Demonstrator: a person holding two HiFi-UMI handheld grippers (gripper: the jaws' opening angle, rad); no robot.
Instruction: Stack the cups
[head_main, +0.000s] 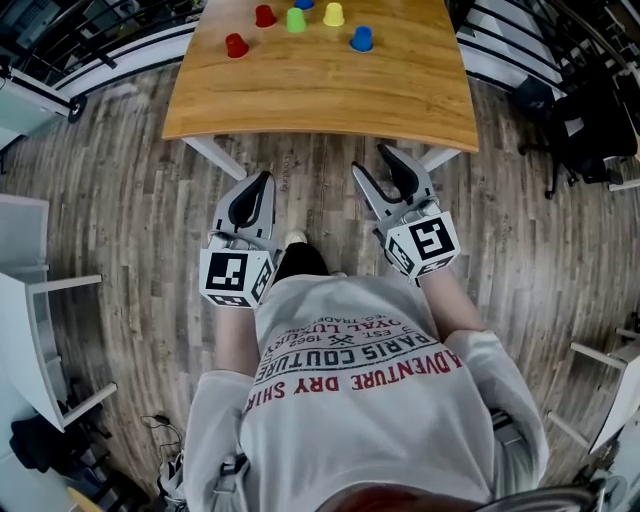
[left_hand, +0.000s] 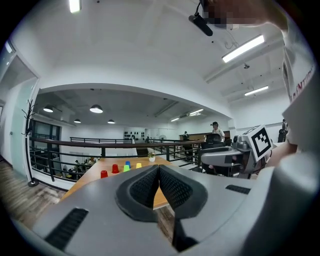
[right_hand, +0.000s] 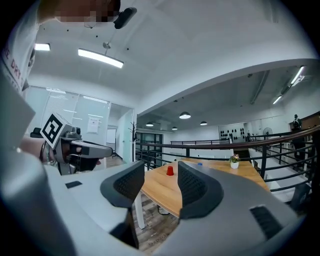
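Left hand-held gripper (head_main: 264, 178): jaws together, pads meeting at the tips, nothing between them; its own view (left_hand: 159, 168) confirms this. Held over the floor (head_main: 120, 190), short of the near edge of the surface (head_main: 330, 95), pointing towards it.

Right hand-held gripper (head_main: 371, 158): jaws apart, empty. In its own view (right_hand: 161, 168) only the far-off surface and one red cup (right_hand: 170, 170) show through the gap. Also over the floor, just short of the near edge. Each gripper's marker cube (head_main: 236, 277) sits close against the person's shirt (head_main: 350, 400).

Cups: six, all upside down on the far half of the surface, each standing alone, none stacked, well apart from both grippers.
- red cup (head_main: 236, 45), far left, nearest of the left group
- second red cup (head_main: 264, 15), behind it and to its right
- green cup (head_main: 295, 19), just right of the second red
- yellow cup (head_main: 333, 14), right of the green
- blue cup (head_main: 361, 38), furthest right, nearer than the yellow
- second blue cup (head_main: 304, 3), at the picture's top edge, partly cut off

Left gripper view shows the same row low and small past the shut jaws. Small potted plant (right_hand: 234, 161) at the far end of the surface; black railing (right_hand: 210, 146) behind.
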